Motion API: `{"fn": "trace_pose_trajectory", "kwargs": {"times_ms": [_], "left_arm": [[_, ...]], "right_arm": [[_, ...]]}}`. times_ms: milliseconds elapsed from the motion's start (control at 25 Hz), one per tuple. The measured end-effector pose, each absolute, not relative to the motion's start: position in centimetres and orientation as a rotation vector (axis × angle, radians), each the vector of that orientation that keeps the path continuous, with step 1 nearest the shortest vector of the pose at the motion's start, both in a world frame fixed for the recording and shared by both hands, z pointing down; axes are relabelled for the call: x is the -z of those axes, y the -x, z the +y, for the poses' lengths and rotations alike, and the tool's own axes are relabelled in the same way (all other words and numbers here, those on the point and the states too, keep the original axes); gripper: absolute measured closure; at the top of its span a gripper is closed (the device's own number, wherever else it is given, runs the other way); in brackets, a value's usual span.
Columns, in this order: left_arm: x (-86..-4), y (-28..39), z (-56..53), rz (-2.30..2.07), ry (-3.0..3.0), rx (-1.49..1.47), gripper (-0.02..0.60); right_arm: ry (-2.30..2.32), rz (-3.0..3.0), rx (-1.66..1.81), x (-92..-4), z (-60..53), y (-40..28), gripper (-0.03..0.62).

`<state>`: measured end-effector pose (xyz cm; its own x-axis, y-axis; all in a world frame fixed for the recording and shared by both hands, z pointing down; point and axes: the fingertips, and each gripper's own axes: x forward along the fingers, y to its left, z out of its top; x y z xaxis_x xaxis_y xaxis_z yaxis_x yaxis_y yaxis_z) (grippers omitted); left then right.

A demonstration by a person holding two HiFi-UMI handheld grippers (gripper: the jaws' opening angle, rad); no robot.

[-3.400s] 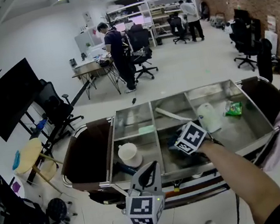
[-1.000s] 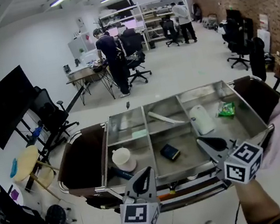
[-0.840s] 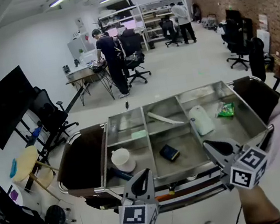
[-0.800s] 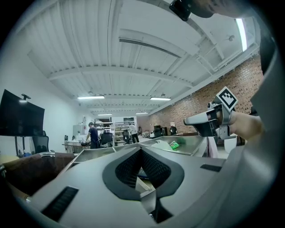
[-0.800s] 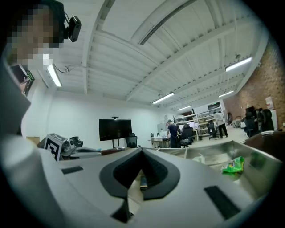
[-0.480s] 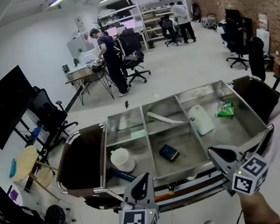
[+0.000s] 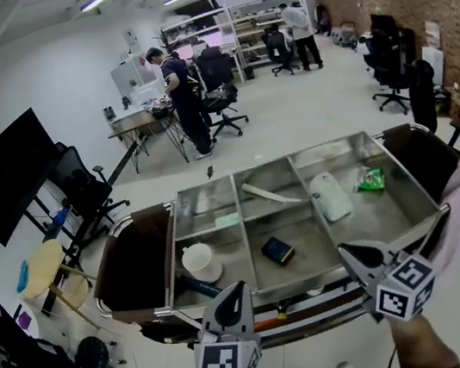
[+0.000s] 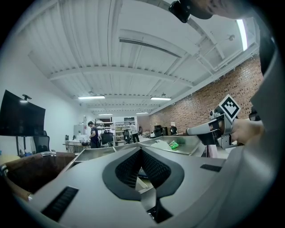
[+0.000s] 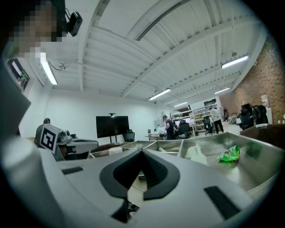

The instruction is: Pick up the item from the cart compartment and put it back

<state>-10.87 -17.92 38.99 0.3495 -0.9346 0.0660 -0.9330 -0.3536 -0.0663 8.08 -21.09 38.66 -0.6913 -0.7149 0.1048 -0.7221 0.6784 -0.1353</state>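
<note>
A small dark box [image 7: 278, 250] lies flat in the middle near compartment of the steel cart [image 7: 397, 214]. My right gripper [image 7: 352, 252] hovers at the cart's near rim, right of the box, shut and empty; its own view shows the jaws [image 9: 141, 151] meeting at the tip. Below the near rim, left of the box, my left gripper [image 7: 231, 297] is also shut with nothing in it, and its jaw tips [image 8: 141, 150] touch. Neither gripper touches the box.
A white cup [image 7: 199, 260] and a dark tool [image 7: 199, 285] share the left near compartment. A white bottle [image 7: 330, 197] and a green packet [image 7: 371, 180] lie in the right compartment. A pale stick [image 7: 271, 193] lies in the far middle. People stand at desks behind.
The right gripper has come out of the middle compartment, leaving the dark box there, and drawn back to the near rim. Over the last second it dropped slightly. The left gripper hardly moved.
</note>
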Motion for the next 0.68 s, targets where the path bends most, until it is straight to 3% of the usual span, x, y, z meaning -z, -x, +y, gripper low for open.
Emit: {"fn": "trace_pose_trajectory", "kwargs": {"times_ms": [680], "left_arm": [[-38.3, 8.3, -18.0, 1.763, 2.551, 0.144, 0.581]], "right_arm": [[-1.190, -2.828, -0.230, -38.0, -20.4, -10.5, 0.583]]}}
